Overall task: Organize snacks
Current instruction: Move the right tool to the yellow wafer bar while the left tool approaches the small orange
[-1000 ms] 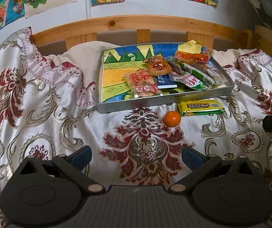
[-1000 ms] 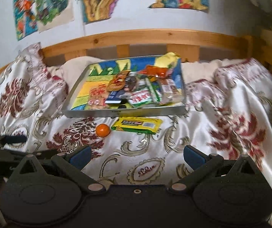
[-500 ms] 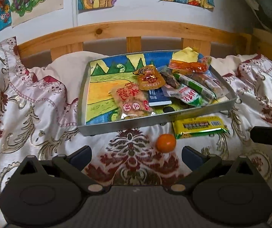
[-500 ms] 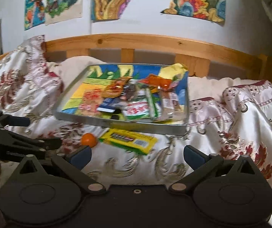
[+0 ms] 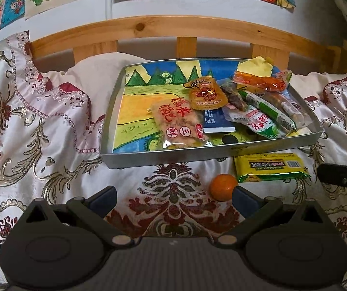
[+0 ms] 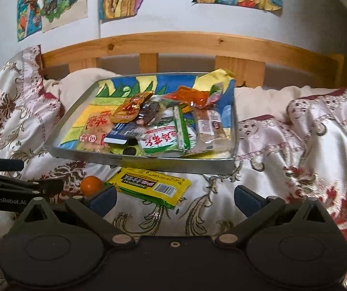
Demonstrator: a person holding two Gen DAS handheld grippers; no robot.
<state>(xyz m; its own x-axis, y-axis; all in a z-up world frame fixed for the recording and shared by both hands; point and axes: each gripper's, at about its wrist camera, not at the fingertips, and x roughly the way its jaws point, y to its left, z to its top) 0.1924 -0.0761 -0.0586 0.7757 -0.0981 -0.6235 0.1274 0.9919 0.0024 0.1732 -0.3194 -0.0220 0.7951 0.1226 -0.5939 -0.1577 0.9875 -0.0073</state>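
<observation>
From the left wrist camera, the left gripper (image 5: 174, 195) has come closer to the bed than it was a second ago: the orange (image 5: 223, 187) that lay well ahead now sits just inside its right finger, on the bedspread (image 5: 39, 145). The fingers are wide and hold nothing. The tray (image 5: 163, 156) beyond already carries most of the snacks, piled toward its right half. The yellow packet (image 5: 270, 167) lies on the bedspread just in front of the tray's near wall, beside the orange. The right gripper's tips show at the right edge.

From the right wrist camera, the right gripper (image 6: 174, 196) has likewise moved in and down; the yellow packet (image 6: 149, 185) is now between its fingers, nearer the left one, with the orange (image 6: 91, 185) just left of that finger. These fingers are also wide and empty. The tray (image 6: 149, 163) sits right behind.

Both loose items are now within reach, so the grasps look close: probably left for the orange, right for the packet.
</observation>
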